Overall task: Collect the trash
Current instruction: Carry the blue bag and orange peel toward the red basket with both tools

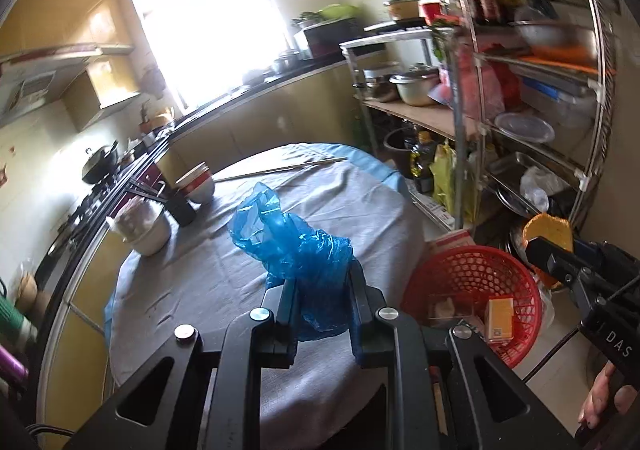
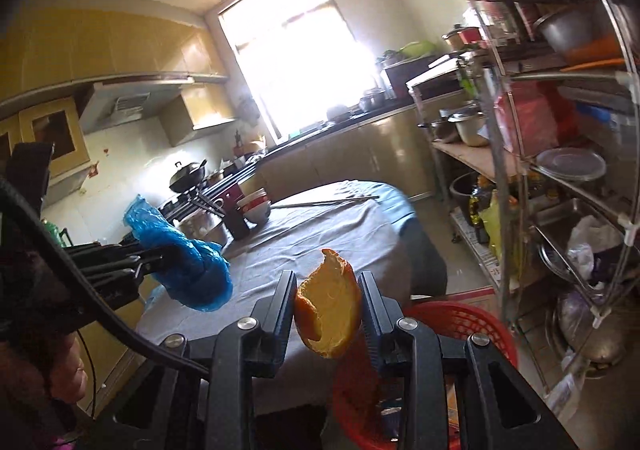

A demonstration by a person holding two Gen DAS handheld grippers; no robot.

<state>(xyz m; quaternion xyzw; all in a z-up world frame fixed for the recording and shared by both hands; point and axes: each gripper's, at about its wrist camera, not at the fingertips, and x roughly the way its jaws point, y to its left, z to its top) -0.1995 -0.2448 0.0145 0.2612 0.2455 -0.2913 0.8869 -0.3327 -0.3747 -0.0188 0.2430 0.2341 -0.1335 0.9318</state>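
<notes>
My left gripper [image 1: 320, 290] has its fingers closed on a crumpled blue plastic bag [image 1: 296, 246], held up over the grey-clothed round desk [image 1: 224, 274]. My right gripper [image 2: 328, 290] pinches a piece of orange peel [image 2: 330, 310] between its fingers, just above the red mesh basket [image 1: 472, 270] beside the desk, where a yellow carton [image 1: 499, 320] already lies. Stacked bowls [image 1: 198, 182], a white pot [image 1: 146, 226] and chopsticks [image 1: 280, 168] sit at the desk's far side.
</notes>
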